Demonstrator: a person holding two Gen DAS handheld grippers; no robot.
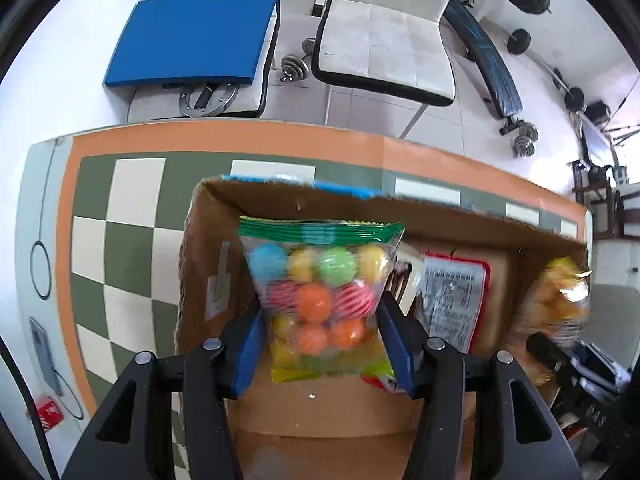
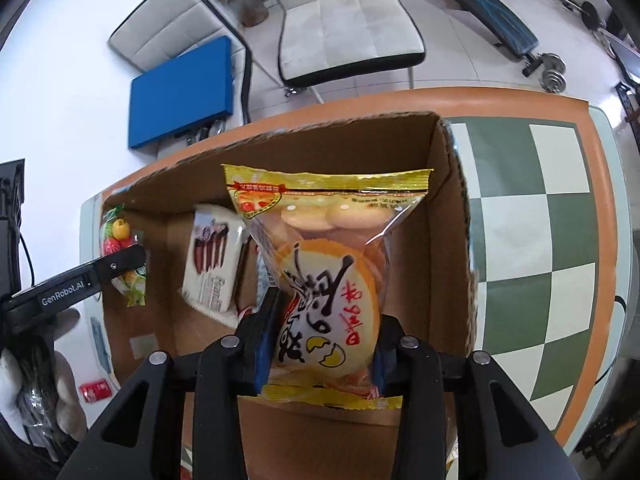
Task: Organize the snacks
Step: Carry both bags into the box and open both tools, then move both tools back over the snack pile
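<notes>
Two grippers hang over one open brown cardboard box (image 1: 320, 404) that sits on a counter (image 1: 132, 216) patterned in green and cream checks with an orange border. From the left wrist view, the left gripper (image 1: 320, 344) points down into the box with its blue-padded jaws on either side of a clear plastic bag of coloured candy balls (image 1: 320, 292), green at its sealed top and yellow-green at its bottom; the pads sit against the bag's sides and the bag stands upright between them, near the left wall of the box. To the right of it inside the box lies a flat packet with a red edge and a printed label (image 1: 452, 300), and a white packet showing dark chocolate sticks (image 2: 214, 260) lies on the box floor in the middle. From the right wrist view, the right gripper (image 2: 320, 344) holds a yellow-edged clear bag of round pale biscuits (image 2: 328, 264) printed with red and black characters; its jaws press the lower part of the bag from both sides, over the right end of the box, close to the right wall. A small red packet (image 1: 48, 414) lies on the counter left of the box. Beyond the far edge of the counter stand white padded chairs (image 1: 384, 44), one carrying a blue cushion (image 1: 192, 38), with dumbbells (image 1: 296, 64) on the tiled floor.
</notes>
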